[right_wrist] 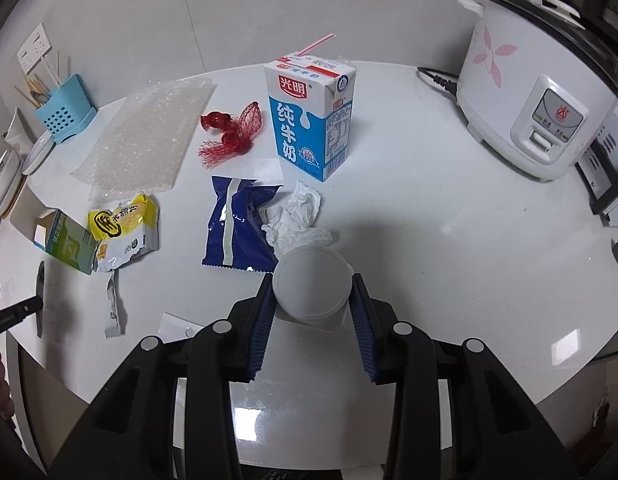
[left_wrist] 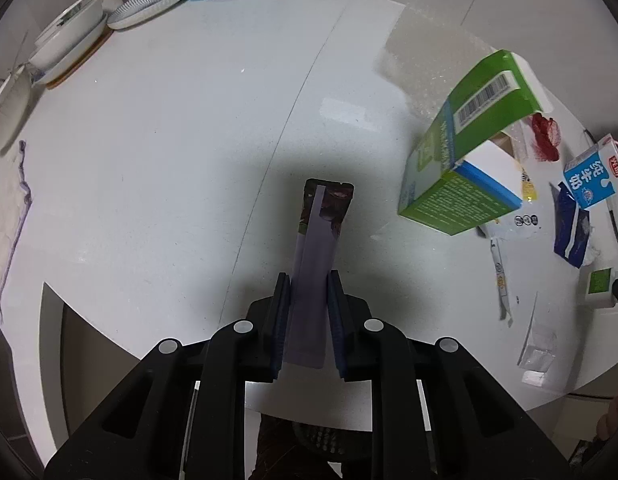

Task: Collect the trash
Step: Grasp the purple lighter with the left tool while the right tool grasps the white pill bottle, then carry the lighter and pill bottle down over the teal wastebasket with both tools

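My left gripper (left_wrist: 309, 276) is shut on a long purple stick wrapper (left_wrist: 319, 240), which hangs above the white counter (left_wrist: 169, 140). My right gripper (right_wrist: 312, 278) is shut on a round white plastic cup (right_wrist: 311, 284), with both blue pads pressed against its sides. Trash lies on the counter beyond the cup: a blue wrapper (right_wrist: 237, 220), a crumpled tissue (right_wrist: 299, 216), a blue-and-white milk carton (right_wrist: 309, 120) with a straw, a red net (right_wrist: 231, 130), a yellow snack bag (right_wrist: 125, 224), a green box (right_wrist: 69, 246) and a sheet of bubble wrap (right_wrist: 149, 132).
A white rice cooker (right_wrist: 529, 92) stands at the back right with its cord on the counter. A blue utensil holder (right_wrist: 65, 116) and stacked dishes (left_wrist: 69, 40) sit at the back left. The counter's curved front edge (left_wrist: 149, 344) runs just below both grippers.
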`<state>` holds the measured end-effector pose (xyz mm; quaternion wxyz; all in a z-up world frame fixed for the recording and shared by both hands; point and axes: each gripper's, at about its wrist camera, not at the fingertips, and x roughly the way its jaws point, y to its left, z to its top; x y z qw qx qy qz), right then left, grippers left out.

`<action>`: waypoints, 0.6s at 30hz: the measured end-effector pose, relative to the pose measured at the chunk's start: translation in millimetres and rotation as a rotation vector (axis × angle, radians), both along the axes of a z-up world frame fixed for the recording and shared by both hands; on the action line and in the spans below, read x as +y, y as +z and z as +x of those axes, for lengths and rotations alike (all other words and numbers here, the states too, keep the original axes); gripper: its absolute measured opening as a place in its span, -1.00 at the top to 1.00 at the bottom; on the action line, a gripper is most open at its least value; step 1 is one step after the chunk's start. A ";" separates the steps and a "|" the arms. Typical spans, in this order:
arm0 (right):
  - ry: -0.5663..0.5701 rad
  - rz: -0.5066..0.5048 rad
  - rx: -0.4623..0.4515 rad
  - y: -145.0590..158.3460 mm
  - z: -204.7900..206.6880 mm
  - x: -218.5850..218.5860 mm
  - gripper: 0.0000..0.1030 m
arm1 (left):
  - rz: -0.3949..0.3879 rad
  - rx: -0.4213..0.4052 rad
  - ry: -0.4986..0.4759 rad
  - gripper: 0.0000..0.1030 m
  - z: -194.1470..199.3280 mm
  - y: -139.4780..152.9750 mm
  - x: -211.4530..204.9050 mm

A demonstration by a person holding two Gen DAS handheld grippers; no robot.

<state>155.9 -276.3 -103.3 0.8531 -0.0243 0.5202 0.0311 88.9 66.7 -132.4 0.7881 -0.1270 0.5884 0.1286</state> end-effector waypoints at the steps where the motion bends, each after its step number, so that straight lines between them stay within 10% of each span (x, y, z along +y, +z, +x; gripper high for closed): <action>1: 0.007 -0.001 -0.005 1.4 -2.2 -0.6 0.31 | 0.001 -0.011 -0.007 0.65 -2.7 4.8 -3.6; 18: 0.125 0.071 -0.026 21.0 -21.7 -22.2 0.31 | 0.020 -0.121 0.010 0.65 -39.9 48.5 -55.2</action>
